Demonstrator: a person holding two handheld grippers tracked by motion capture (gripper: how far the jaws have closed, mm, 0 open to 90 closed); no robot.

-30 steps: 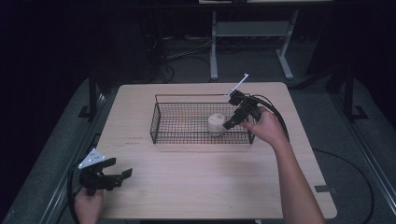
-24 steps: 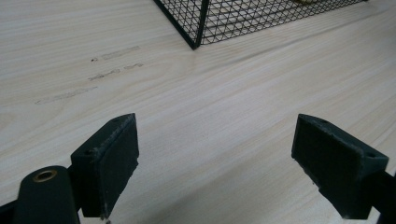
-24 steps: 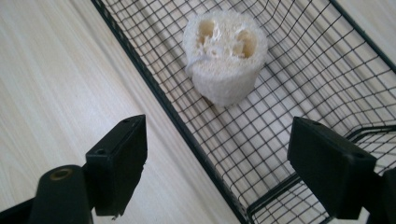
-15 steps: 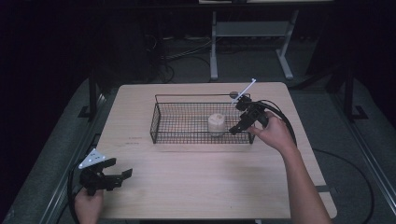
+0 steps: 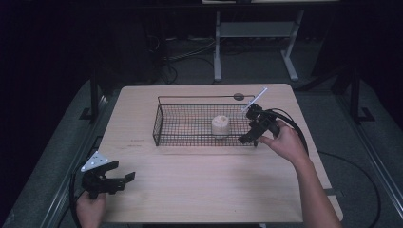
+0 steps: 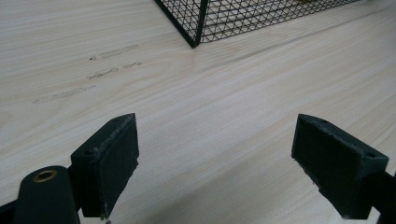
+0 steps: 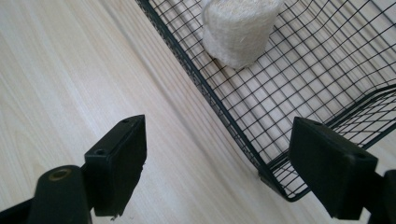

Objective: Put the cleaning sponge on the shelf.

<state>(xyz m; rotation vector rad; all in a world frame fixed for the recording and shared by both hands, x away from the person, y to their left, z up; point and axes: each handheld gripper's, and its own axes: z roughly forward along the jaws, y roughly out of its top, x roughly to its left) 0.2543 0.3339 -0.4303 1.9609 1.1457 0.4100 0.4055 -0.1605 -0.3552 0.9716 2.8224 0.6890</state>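
Left gripper (image 5: 124, 178): sitting low at the table's near left corner, held by the left hand (image 5: 89, 209); its jaws are standing wide apart with nothing between them, and in the left gripper view (image 6: 215, 154) they are framing bare wood, with the basket's corner showing well ahead
Table (image 5: 190, 190): pale wood, carrying a few faint scuff marks on its left half
Basket (image 5: 161, 124): black wire mesh, lying in the far middle of the table, its long axis running left to right across the table
Roll (image 5: 220, 126): a short, off-white, fuzzy-looking cylinder sitting on the basket floor right of centre, near the front wall; it is standing on end with its flat top facing up, so its axis is running vertically; in the right gripper view (image 7: 240, 28) it is lying beyond the basket wall, ahead of the jaws and well clear of them
Right gripper (image 5: 247, 138): hovering at the basket's near right corner, held by the right hand (image 5: 284, 142); the roll is lying just left of it, apart from it; its jaws are spread wide and gripping nothing, and in the right gripper view (image 7: 217, 163) they are straddling the basket's front wall near the corner, one over bare table, one over mesh
Dark disc (image 5: 238, 97): lying on the table just behind the basket's far right corner
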